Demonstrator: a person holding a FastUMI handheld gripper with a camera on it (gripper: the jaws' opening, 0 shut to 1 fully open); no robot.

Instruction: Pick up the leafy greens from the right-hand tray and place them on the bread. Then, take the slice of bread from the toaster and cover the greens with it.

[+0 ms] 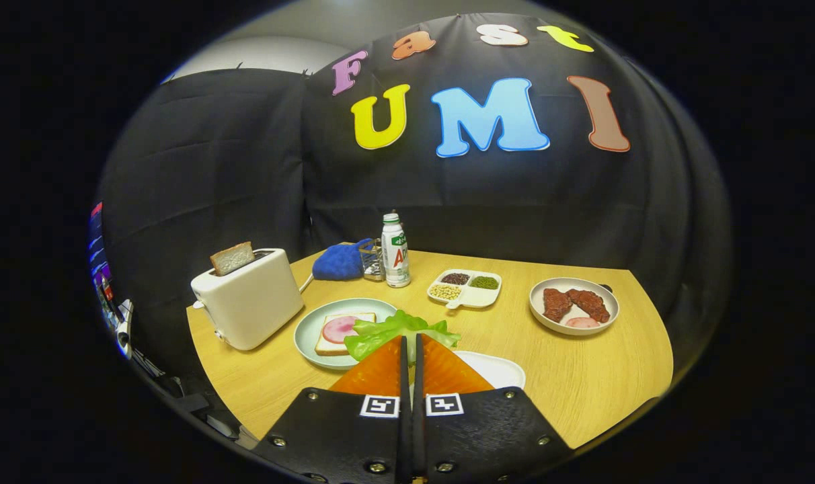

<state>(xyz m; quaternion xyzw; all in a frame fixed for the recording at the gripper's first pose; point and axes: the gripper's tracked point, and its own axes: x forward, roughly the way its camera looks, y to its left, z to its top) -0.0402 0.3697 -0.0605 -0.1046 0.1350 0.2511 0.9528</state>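
Note:
My gripper (411,339) is shut on the leafy greens (397,331), which stick out ahead of the fingertips and hang above the table. Just left of the greens, a pale green plate (308,329) holds a slice of bread (333,339) topped with a pink round of ham (340,328). The greens overlap the plate's right edge. Below the fingers on the right lies a white tray (498,370), mostly hidden by them. Farther left stands a white toaster (249,299) with a slice of bread (232,257) poking up from its slot.
A white bottle (395,250) and a blue cloth (340,262) stand at the back of the wooden table (582,376). A small divided dish of grains (464,288) and a plate of dark meat pieces (574,306) sit on the right.

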